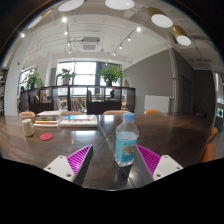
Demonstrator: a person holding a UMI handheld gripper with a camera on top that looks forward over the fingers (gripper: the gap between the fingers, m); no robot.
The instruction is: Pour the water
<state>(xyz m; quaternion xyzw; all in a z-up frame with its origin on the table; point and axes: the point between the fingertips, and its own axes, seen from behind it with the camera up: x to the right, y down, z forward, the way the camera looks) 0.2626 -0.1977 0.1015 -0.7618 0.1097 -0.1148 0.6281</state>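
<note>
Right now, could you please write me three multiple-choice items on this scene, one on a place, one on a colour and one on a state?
1. Where does the water bottle stand?
A. between the fingers, upright on the table
B. on the floor
C. on a chair

2. What colour is the bottle's cap?
A. red
B. blue
C. yellow

3. How is the gripper?
A. shut on the bottle
B. open, a gap at each side of the bottle
C. shut on nothing

Answers: 1 A, it stands on the tabletop between the pads. 2 B, the top shows blue. 3 B, neither pad touches it.
</note>
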